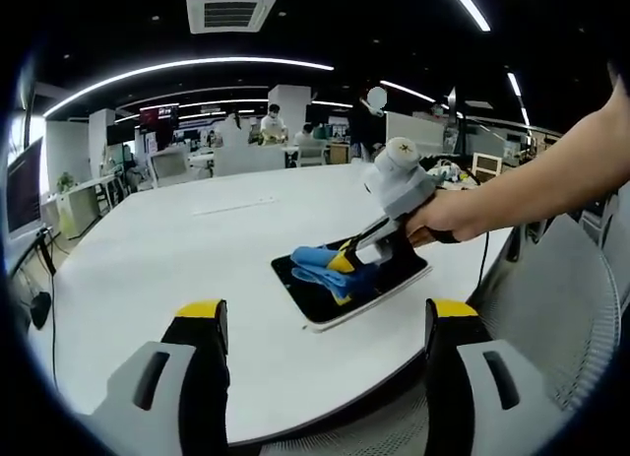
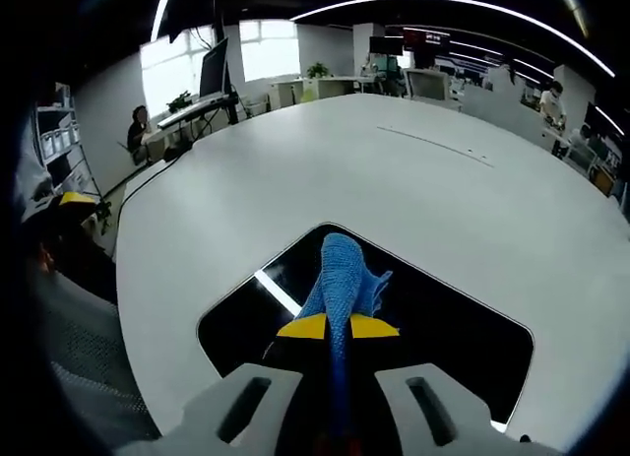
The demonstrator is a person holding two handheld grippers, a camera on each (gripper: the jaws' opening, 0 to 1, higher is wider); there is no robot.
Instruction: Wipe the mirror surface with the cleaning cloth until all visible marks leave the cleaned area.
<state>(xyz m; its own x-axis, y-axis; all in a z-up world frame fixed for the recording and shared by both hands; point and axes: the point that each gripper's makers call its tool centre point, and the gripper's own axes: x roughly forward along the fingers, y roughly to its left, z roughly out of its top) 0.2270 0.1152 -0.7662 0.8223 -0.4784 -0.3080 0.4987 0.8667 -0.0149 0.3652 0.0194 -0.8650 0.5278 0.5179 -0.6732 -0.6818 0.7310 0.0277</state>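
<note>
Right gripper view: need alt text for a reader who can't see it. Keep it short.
The right tongs, yellow-tipped, are shut on a blue cleaning cloth and press it against a dark rectangular mirror lying flat on a large white table. A ceiling light reflects as a bright streak in the mirror near the cloth. Desks, monitors and people sit in the open office beyond.

mirror (image 2: 443, 323): dark, rectangular with rounded corners, lying flat near the white worktop (image 2: 394, 180) edge, reflecting a ceiling light strip | cleaning cloth (image 2: 343, 279): blue, knitted-looking, bunched and folded, resting on the mirror's middle, pinched in the right claw (image 2: 338, 327)
</note>
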